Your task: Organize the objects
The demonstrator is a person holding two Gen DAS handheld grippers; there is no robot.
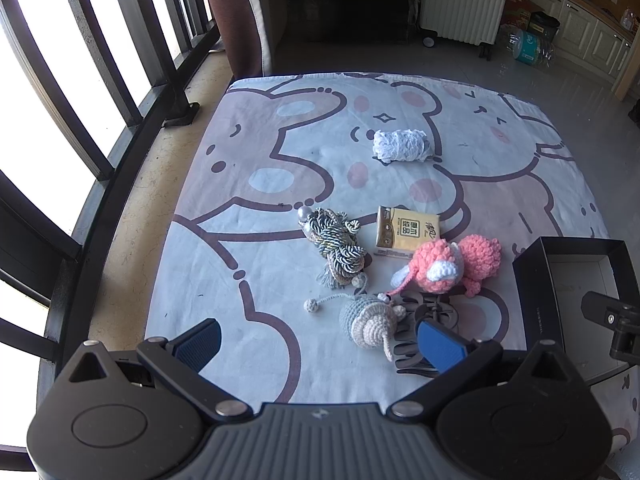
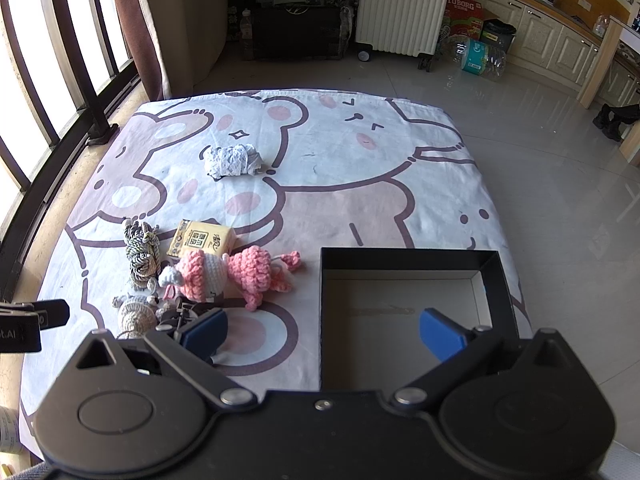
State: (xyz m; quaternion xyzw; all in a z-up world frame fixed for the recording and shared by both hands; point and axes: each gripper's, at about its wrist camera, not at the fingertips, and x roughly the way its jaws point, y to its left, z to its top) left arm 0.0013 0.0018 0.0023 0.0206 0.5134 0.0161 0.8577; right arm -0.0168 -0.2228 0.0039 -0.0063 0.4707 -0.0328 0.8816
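Your left gripper (image 1: 318, 342) hangs spread wide and empty just short of the grey crochet toy (image 1: 370, 320); your right gripper (image 2: 323, 334), equally spread, holds nothing over the black box (image 2: 496, 280). That box looks empty, so nothing is sorted yet. Left of the box wait the pink crochet toy (image 2: 228, 276), tissue pack (image 2: 202, 238), cord bundle (image 2: 141, 252) and black clip (image 1: 424, 312); beyond, the white roll (image 2: 232, 160).

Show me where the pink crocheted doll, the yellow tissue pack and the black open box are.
Pink crocheted doll (image 2: 224, 276): right wrist view, on its pale middle body.
Yellow tissue pack (image 1: 406, 229): left wrist view, on its printed top face.
Black open box (image 2: 404, 255): right wrist view, on its far wall.
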